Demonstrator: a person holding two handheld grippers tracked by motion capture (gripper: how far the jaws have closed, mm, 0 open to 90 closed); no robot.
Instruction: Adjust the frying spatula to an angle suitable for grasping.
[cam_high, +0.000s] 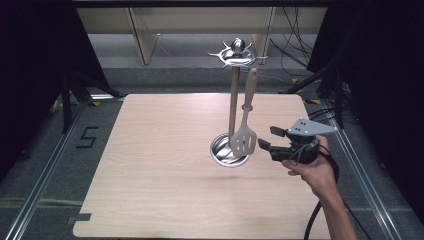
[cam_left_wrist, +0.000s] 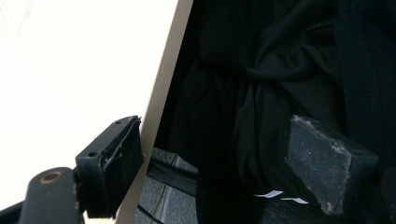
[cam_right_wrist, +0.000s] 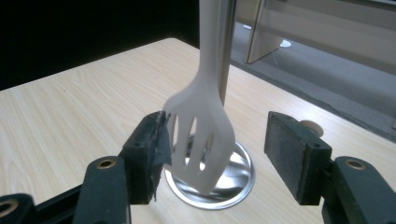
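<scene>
A utensil stand (cam_high: 233, 100) rises from a round steel base (cam_high: 222, 152) right of the table's middle, with a crown of hooks (cam_high: 237, 54) on top. A white slotted spatula (cam_high: 243, 137) hangs from one hook, its head just above the base. My right gripper (cam_high: 269, 138), held in a hand, is level and open right beside the spatula head. In the right gripper view the spatula (cam_right_wrist: 201, 140) hangs between the jaws of this gripper (cam_right_wrist: 219, 135), close by the left pad (cam_right_wrist: 156, 140); the right pad stands well off. My left gripper (cam_left_wrist: 219, 154) is open, with dark cloth behind it.
The light wooden table (cam_high: 165, 165) is bare to the left and front of the stand. Its edge (cam_left_wrist: 159, 102) crosses the left gripper view. Black curtains flank both sides, cables (cam_high: 295, 35) lie on the floor at the back right, and a floor mark "5" (cam_high: 87, 136) sits left.
</scene>
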